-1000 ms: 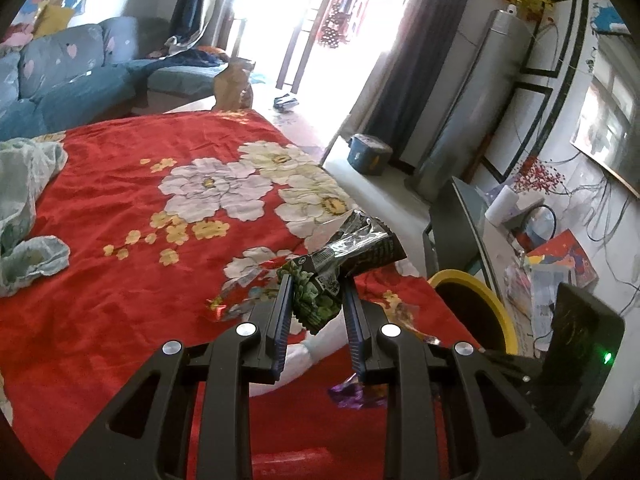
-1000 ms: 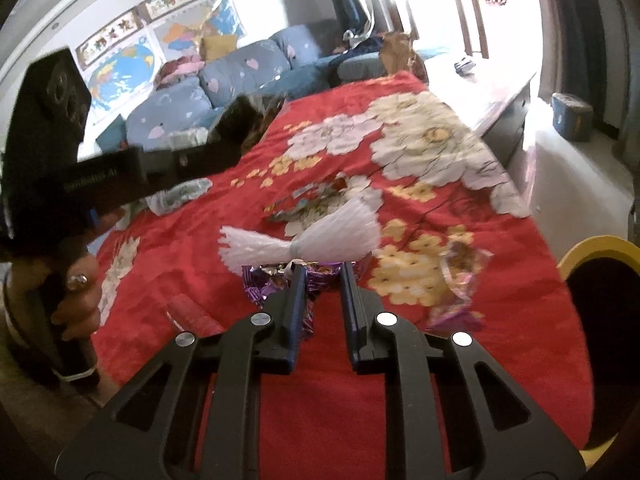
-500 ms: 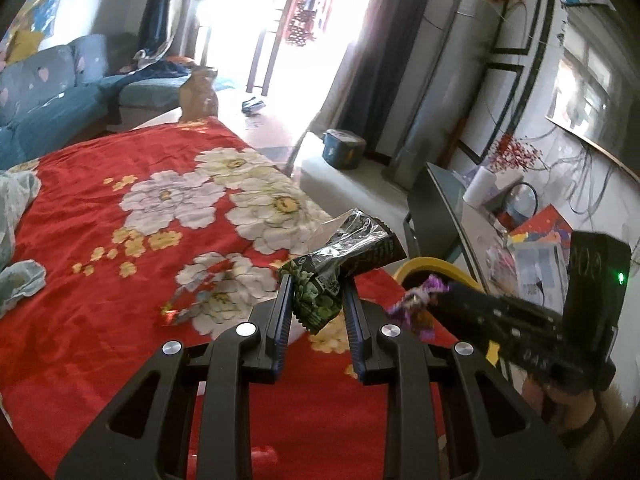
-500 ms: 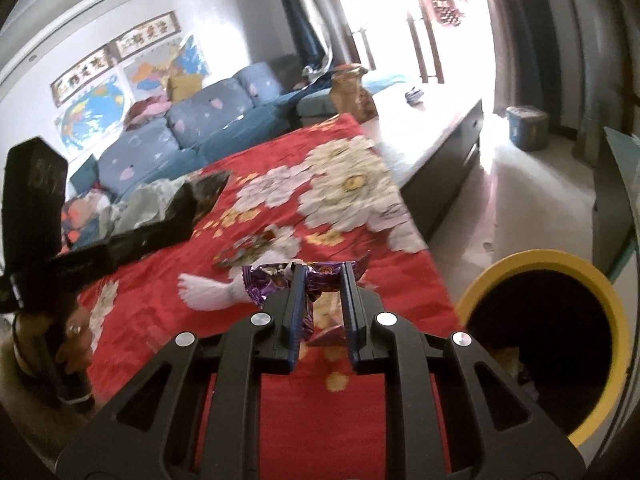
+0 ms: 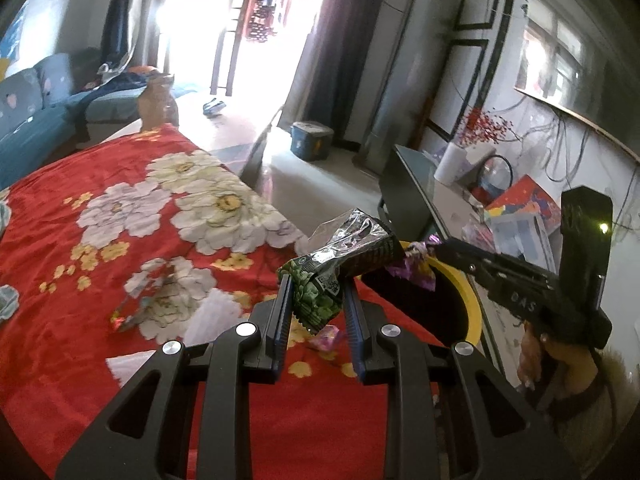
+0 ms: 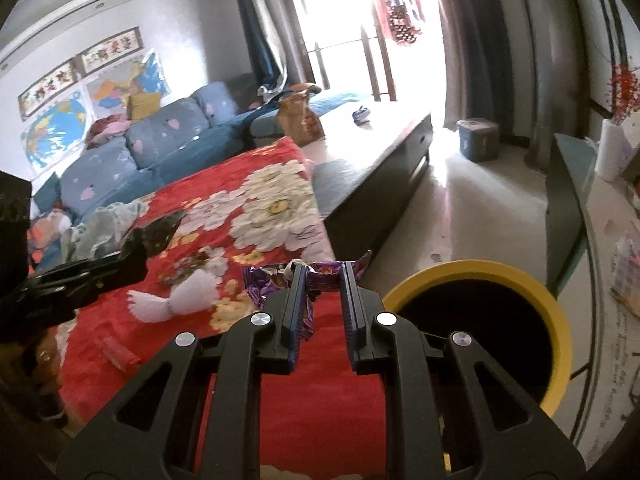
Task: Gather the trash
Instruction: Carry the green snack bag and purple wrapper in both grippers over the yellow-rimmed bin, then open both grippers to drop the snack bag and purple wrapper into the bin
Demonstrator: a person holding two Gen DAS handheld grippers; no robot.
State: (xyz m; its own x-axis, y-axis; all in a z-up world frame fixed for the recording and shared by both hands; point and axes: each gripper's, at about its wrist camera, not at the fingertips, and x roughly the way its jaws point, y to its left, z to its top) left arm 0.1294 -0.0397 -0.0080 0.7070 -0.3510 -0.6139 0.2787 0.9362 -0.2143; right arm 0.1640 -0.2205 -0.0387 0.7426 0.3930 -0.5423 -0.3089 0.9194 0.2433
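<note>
The bin's (image 6: 476,276) dark inside hides its contents.

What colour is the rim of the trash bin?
Yellow. The bin rim shows best in the right wrist view.

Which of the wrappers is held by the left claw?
The green and silver snack wrapper, pinched in the left claw. The purple wrapper sits in the right claw, and the white wrapper lies loose on the red blanket.

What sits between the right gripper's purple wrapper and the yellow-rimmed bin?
Nothing: in the right wrist view only bare red blanket edge separates the purple wrapper, clamped in the right gripper, from the yellow-rimmed bin.
</note>
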